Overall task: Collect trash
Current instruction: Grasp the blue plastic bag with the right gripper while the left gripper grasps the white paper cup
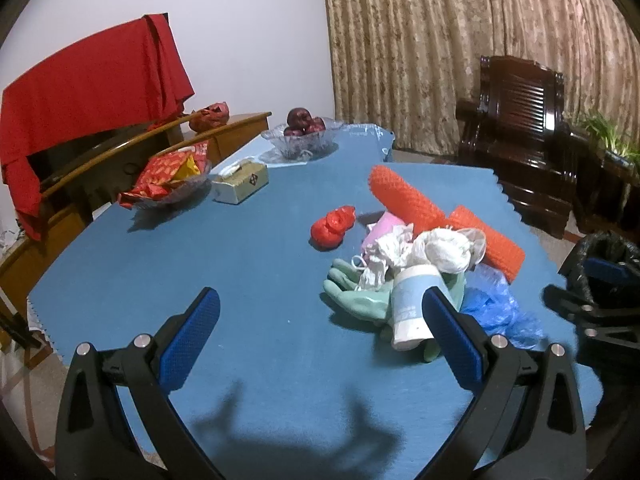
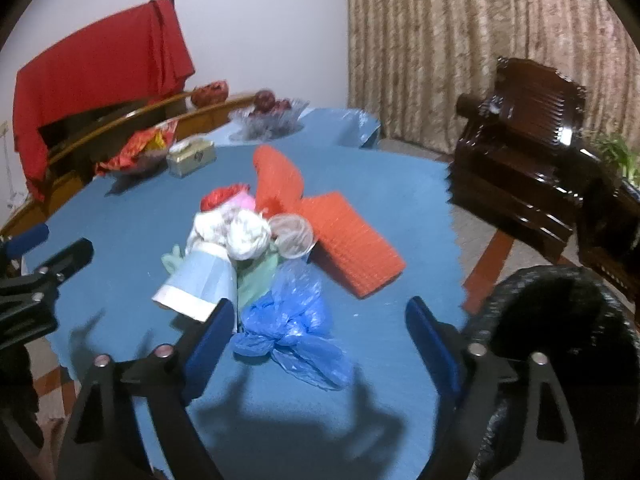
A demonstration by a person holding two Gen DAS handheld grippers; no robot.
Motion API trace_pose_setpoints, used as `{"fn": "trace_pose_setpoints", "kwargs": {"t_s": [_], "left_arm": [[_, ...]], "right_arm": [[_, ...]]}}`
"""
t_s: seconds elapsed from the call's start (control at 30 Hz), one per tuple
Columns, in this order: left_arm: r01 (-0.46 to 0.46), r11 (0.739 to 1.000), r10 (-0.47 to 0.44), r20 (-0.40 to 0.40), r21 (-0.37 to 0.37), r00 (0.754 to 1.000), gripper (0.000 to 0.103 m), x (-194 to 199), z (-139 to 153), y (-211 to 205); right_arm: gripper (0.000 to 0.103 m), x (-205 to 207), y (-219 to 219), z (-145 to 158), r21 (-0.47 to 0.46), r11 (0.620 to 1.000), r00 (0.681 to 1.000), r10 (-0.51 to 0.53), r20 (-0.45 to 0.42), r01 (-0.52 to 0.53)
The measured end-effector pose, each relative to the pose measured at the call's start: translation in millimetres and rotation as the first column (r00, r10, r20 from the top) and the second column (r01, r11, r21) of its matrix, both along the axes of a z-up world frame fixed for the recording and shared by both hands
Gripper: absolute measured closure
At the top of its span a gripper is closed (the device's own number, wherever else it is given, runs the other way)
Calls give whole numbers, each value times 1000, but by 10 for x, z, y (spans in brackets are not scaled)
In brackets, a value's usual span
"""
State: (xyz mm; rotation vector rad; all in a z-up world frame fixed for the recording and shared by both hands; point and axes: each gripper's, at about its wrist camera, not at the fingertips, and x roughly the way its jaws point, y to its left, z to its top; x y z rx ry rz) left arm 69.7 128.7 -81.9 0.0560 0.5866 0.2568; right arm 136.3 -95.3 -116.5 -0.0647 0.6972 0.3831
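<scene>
A plain white wall (image 1: 248,40) is seen at the rear left, and a patterned beige curtain (image 1: 440,40) is hung beside it across the rear right. A dark carved wooden armchair (image 1: 520,128) is placed in front of the curtain, with a green plant (image 1: 608,136) just beside it. A wooden cabinet (image 1: 120,168) is set along the wall, draped with a red cloth (image 1: 88,88), and the table is covered by a blue tablecloth (image 1: 240,260).

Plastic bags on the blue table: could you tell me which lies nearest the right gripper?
The crumpled blue plastic bag, just ahead of the open right gripper; the red one lies behind the pile.
</scene>
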Motion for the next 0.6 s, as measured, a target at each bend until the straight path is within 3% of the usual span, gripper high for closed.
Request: {"fn": "trace_pose_setpoints", "kwargs": {"t_s": [0.37,0.47,0.53,0.6], "left_arm": [[25,999,-27,-60,-42,998,5,278,-318,-2],[39,997,-44,-79,-63,996,11,329,-387,-20],[56,995,-64,-95,-83,993,18,369,-437,-45],[75,992,-87,-112,-104,990,23,401,-479,-69]], "right_arm": [[32,335,183,-511,-39,998,994,43,-101,-47],[46,357,189,-551,-12,996,988,81,-132,-83],[62,352,194,-565,10,994,983,112,-149,-111],[69,331,186,-546,7,992,982,123,-146,-123]]}}
